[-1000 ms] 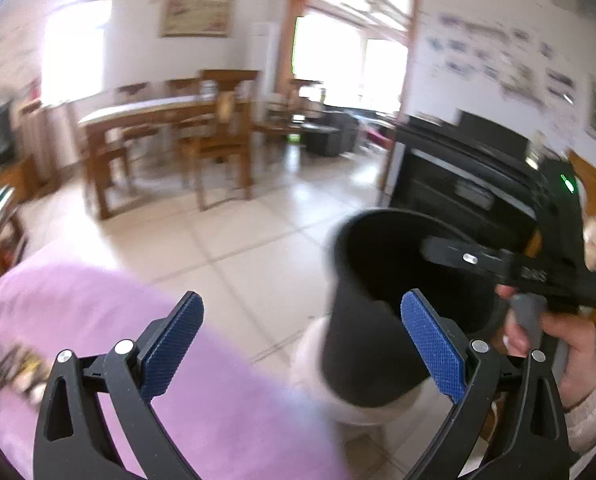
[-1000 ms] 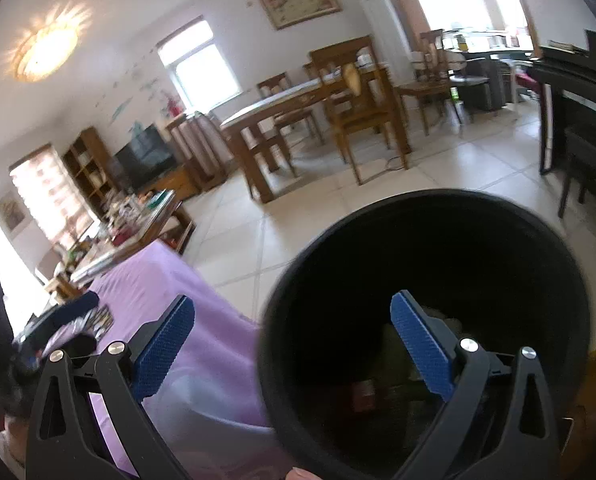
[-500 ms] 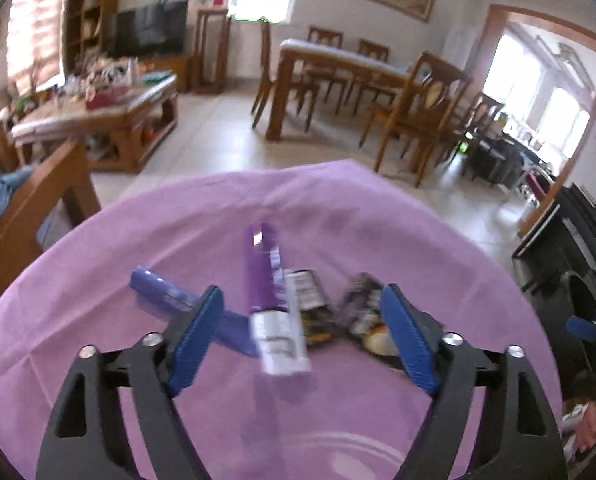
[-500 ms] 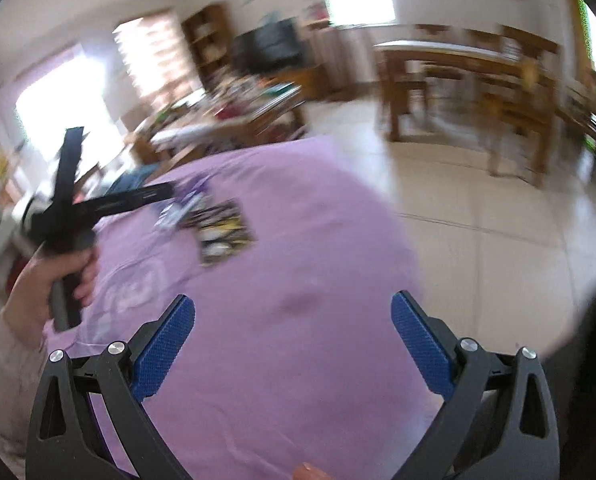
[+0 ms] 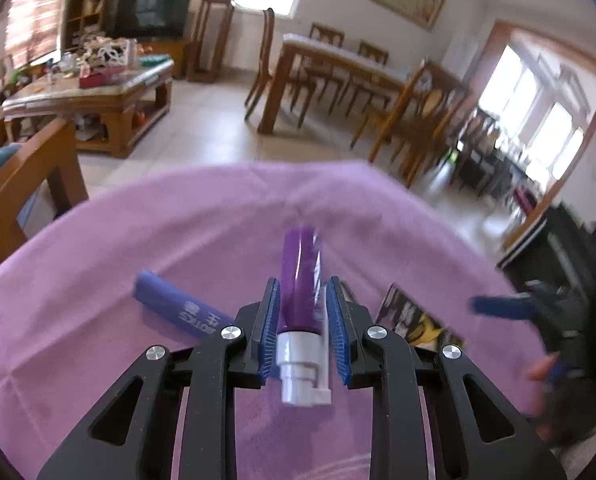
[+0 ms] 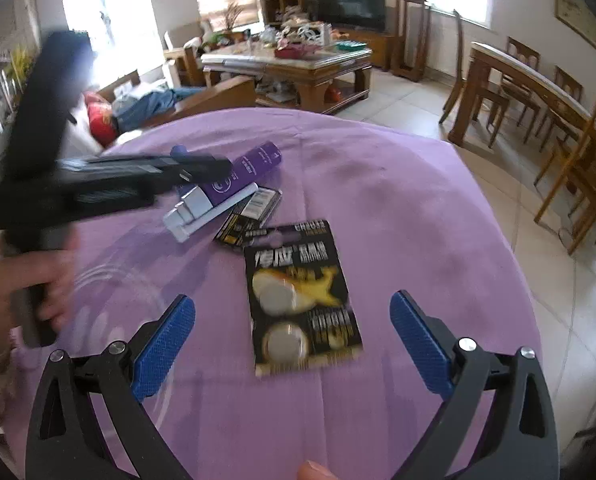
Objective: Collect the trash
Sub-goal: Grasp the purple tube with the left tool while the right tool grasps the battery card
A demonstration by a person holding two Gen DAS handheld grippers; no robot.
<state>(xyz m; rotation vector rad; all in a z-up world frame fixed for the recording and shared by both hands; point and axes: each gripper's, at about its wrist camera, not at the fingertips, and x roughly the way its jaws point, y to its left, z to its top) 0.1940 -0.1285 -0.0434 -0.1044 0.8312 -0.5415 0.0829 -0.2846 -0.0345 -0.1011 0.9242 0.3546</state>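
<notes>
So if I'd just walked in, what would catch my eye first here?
Probably the purple tube with a white cap, between the blue pads of the left gripper, whose jaws have just been closing. Next, the black battery card lying flat on the purple tablecloth, right before the wide-open right gripper.

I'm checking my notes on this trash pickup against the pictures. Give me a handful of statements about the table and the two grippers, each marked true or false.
1. The left gripper has the purple tube between its pads. True; its jaws have just been closing.
2. The right gripper is clamped on the black card. False: its jaws stand wide open above the black battery card, which lies flat.
3. The tablecloth is purple. True.
4. The purple tube has a black cap. False: its cap is white.
5. A blue wrapper lies left of the tube in the left wrist view. True.
</notes>
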